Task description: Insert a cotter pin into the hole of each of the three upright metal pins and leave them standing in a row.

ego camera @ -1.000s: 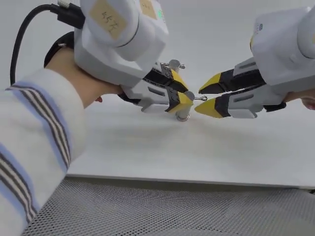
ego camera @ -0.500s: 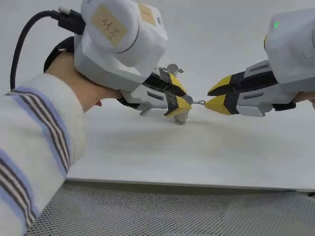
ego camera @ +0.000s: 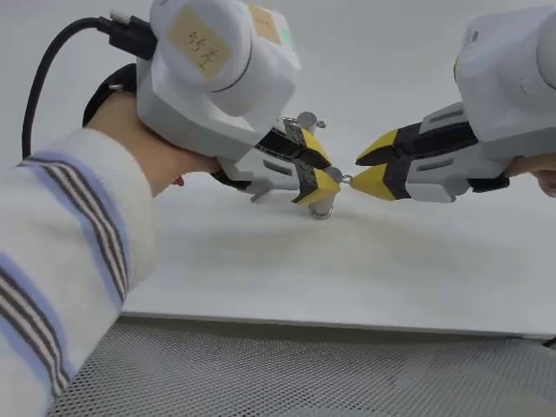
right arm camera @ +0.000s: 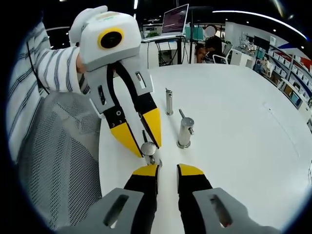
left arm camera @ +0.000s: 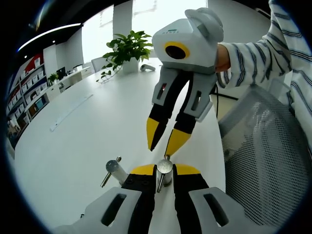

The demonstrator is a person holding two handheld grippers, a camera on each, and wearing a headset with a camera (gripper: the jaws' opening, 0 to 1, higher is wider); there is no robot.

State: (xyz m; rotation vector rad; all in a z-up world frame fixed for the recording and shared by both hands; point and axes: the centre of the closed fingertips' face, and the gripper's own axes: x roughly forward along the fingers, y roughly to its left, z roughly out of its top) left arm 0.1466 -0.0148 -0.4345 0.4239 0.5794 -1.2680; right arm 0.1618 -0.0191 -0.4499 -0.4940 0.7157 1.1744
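Note:
My left gripper (ego camera: pixel 325 172) (left arm camera: pixel 165 170) is shut on an upright metal pin (ego camera: pixel 322 208) (left arm camera: pixel 165 167) (right arm camera: pixel 148 148) that stands on the white table (ego camera: pixel 365 261). A thin cotter pin (ego camera: pixel 346 180) sticks out of that pin's head toward my right gripper (ego camera: pixel 356 170) (right arm camera: pixel 167 170) (left arm camera: pixel 163 143). The right gripper is open, its tips just off the cotter pin's loop. A second metal pin (right arm camera: pixel 185 131) (left arm camera: pixel 113 168) (ego camera: pixel 305 117) stands behind with a cotter pin through it. A third metal pin (right arm camera: pixel 168 101) stands farther back in the same row.
The table's near edge (ego camera: pixel 347 323) runs over a grey mesh chair (ego camera: pixel 304 373). A person's striped sleeve (ego camera: pixel 61 261) fills the left foreground. A potted plant (left arm camera: pixel 127 48) and a long ruler (left arm camera: pixel 70 111) lie far down the table.
The right gripper's jaws narrowed, then parted again while edging toward the held pin. Less of the cotter pin now sticks out. The left gripper stays clamped.

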